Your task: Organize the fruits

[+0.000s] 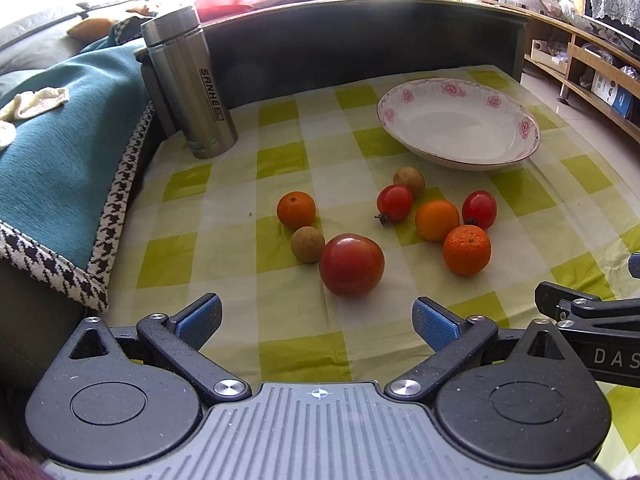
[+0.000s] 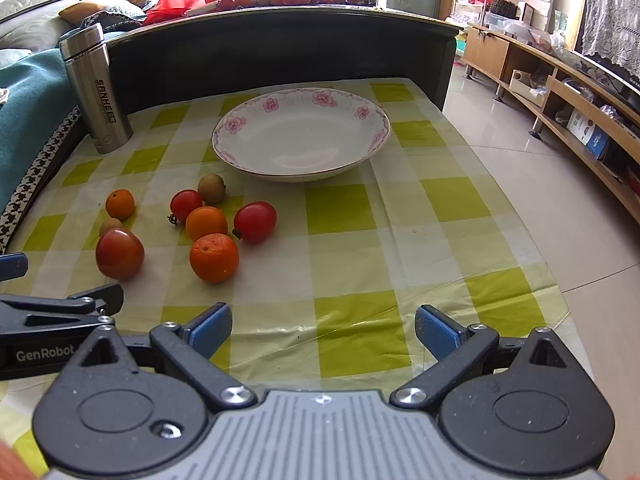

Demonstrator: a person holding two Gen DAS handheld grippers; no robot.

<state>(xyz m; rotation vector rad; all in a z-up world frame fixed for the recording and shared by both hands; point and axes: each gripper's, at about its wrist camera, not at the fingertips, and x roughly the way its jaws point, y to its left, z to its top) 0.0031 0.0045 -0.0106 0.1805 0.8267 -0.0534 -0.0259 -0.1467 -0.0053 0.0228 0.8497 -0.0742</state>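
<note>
From the left wrist, the left gripper [image 1: 316,322] is hovering spread wide, gripping nothing, just short of the big tomato [image 1: 351,265]. The flowered bowl [image 1: 458,125] is sitting empty beyond the scattered fruit.

From the right wrist, the right gripper [image 2: 323,330] is also gaping, touching nothing, over bare tablecloth [image 2: 400,240]. The bowl [image 2: 301,133] is lying ahead, fruit left of it, a flask [image 2: 96,88] farther left.

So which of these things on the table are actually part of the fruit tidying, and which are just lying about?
Part of the job:
- large tomato
- two small tomatoes
- three oranges
- two brown round fruits
- empty flowered dish

Just lying about:
- steel flask
- teal blanket
- checked tablecloth
</note>
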